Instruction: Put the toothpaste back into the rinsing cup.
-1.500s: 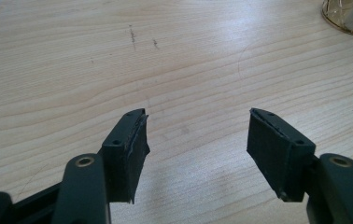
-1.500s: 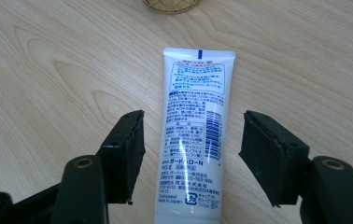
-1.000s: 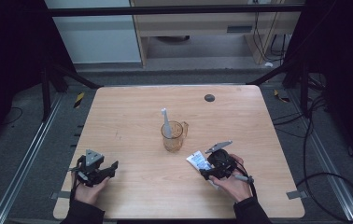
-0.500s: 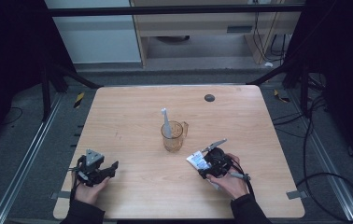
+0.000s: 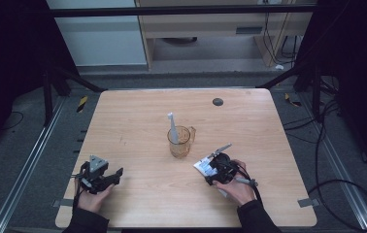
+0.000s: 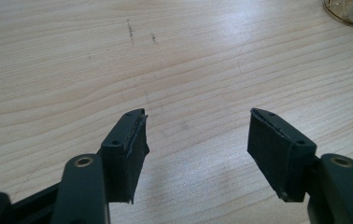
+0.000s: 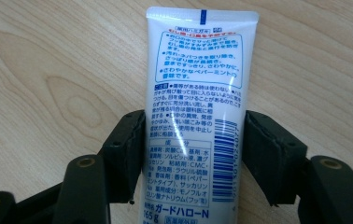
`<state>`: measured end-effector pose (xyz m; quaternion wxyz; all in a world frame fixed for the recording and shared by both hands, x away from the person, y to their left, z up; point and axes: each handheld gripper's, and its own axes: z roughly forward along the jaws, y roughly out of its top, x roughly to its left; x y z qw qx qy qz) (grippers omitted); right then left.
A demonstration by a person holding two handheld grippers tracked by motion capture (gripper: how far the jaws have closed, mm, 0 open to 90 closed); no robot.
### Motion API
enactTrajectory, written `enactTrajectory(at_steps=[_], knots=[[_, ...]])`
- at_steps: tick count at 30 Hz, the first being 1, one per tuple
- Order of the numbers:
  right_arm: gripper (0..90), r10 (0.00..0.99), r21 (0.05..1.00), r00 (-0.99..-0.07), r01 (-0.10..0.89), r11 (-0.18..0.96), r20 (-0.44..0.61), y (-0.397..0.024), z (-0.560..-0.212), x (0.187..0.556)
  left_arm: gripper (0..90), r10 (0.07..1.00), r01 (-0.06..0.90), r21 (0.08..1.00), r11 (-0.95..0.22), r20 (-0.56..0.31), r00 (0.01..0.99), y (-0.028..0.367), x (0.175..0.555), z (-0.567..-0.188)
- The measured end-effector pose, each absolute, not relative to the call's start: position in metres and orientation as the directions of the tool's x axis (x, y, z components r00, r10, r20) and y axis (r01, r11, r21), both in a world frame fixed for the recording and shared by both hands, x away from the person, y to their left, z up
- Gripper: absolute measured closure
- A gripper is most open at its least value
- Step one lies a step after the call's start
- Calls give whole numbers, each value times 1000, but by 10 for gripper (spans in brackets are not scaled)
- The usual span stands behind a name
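Toothpaste tube (image 7: 197, 112) lies flat on the surface just right of the cup (image 5: 180, 141), the right gripper's (image 5: 219, 166) jaws just closing onto its sides, so next comes a firm squeeze and lift, while the left gripper (image 6: 198, 140) gapes empty.

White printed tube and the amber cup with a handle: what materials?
White printed tube: likely soft glossy plastic laminate, given the light streaks on its skin and the flat crimped end. Amber cup with a handle: see-through, so tinted plastic or glass; the look leaves it open.
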<state>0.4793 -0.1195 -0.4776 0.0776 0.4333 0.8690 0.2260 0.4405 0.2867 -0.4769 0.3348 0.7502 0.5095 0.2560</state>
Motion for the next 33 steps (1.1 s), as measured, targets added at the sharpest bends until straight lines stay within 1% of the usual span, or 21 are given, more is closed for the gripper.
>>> enactTrajectory(at_steps=[8, 15, 19, 27, 33], knots=[[457, 789, 447, -612, 721, 530, 50, -118, -476, 479, 370, 936, 595, 762, -257, 43, 350, 287, 441, -477], [605, 790, 447, -611, 724, 526, 60, -120, -471, 479, 371, 935, 595, 760, -261, 46, 352, 287, 441, -477], [658, 788, 451, -613, 721, 526, 61, -121, -468, 478, 370, 935, 596, 760, -260, 44, 352, 287, 441, -477], [689, 782, 470, -617, 717, 515, 85, -125, -463, 477, 370, 935, 596, 760, -259, 43, 351, 287, 441, -477], [693, 788, 546, -608, 696, 466, 101, -131, -446, 475, 370, 935, 595, 761, -259, 43, 352, 286, 441, -477]])
